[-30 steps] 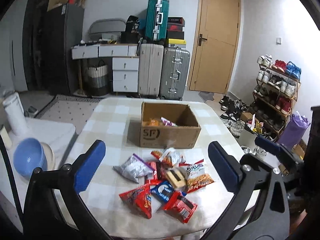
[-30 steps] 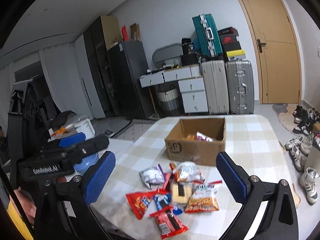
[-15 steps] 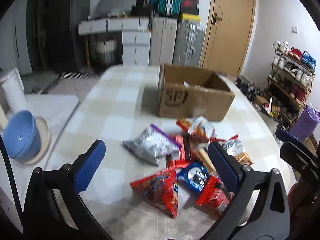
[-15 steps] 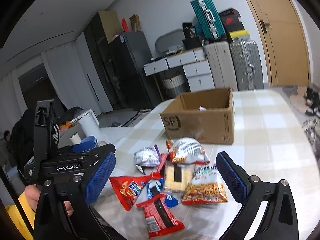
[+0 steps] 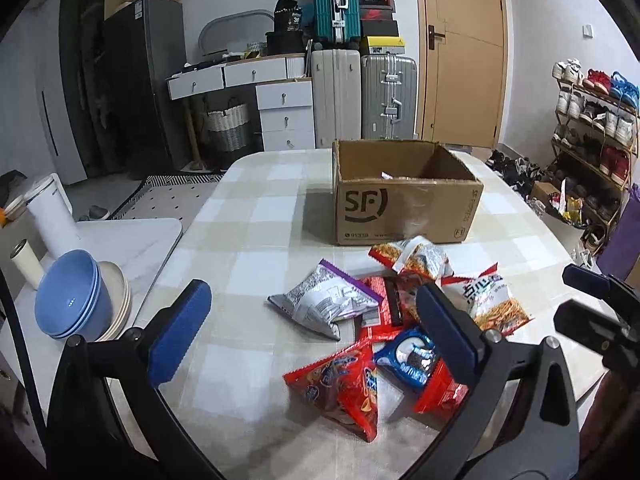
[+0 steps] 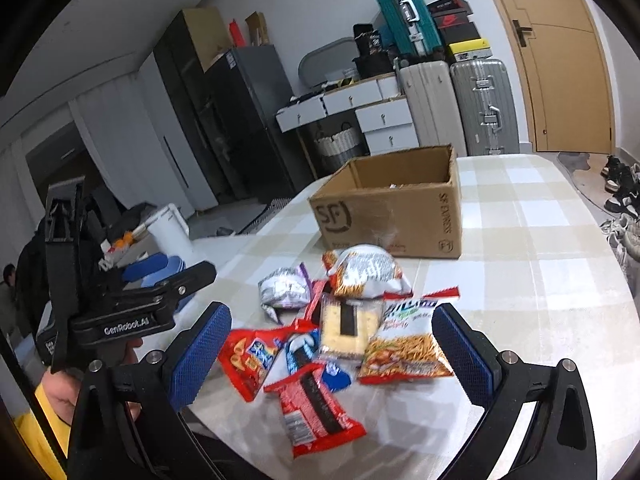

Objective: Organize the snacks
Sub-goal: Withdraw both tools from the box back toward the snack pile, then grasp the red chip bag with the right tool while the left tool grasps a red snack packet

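A pile of several snack packets lies on the checked table (image 5: 248,256) in front of an open cardboard box (image 5: 404,208). The pile holds a silver bag (image 5: 324,304), a red chip bag (image 5: 340,388), a blue cookie pack (image 5: 408,356) and a noodle snack bag (image 6: 404,344). A red wafer pack (image 6: 312,412) lies nearest in the right wrist view. My left gripper (image 5: 312,336) is open and empty above the pile's left side. My right gripper (image 6: 332,356) is open and empty above the pile. The box (image 6: 392,208) has a packet or two inside, mostly hidden.
A side counter (image 5: 120,240) on the left carries stacked blue bowls (image 5: 72,296) and a white kettle (image 5: 48,212). Suitcases (image 5: 364,100) and drawers stand at the back. A shoe rack (image 5: 592,132) is at the right. The other gripper shows in the right wrist view (image 6: 120,304).
Both grippers have come lower and closer to the snack pile; the packets now look larger. Both stay open and empty.
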`<control>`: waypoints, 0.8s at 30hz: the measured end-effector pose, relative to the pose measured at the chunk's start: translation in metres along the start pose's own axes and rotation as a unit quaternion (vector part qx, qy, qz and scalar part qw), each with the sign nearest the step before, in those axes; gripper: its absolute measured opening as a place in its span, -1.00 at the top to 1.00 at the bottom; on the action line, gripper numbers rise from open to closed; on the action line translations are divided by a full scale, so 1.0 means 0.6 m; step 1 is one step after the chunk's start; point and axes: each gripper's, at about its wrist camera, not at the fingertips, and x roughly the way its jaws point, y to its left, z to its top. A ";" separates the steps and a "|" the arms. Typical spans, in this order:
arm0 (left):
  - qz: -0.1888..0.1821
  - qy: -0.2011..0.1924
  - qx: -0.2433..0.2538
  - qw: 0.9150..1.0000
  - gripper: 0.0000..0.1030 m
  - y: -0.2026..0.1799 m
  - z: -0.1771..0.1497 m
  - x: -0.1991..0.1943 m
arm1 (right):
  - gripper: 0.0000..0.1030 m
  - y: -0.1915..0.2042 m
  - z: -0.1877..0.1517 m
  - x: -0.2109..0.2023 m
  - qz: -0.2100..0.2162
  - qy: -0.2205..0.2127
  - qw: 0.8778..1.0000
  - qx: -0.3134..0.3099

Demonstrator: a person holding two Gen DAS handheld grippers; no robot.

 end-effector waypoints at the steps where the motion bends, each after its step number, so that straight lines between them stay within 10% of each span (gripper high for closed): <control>1: 0.000 0.003 0.000 1.000 -0.99 0.001 -0.003 0.000 | -0.99 0.003 -0.002 0.000 0.001 0.002 1.000 -0.003; 14: 0.004 0.059 -0.079 0.995 -0.99 0.074 -0.020 0.039 | -0.97 0.051 -0.054 0.051 0.036 0.104 0.992 -0.068; 24: 0.004 0.067 -0.083 0.994 -0.99 0.079 -0.025 0.045 | -0.42 0.053 -0.098 0.120 0.005 0.183 0.979 -0.086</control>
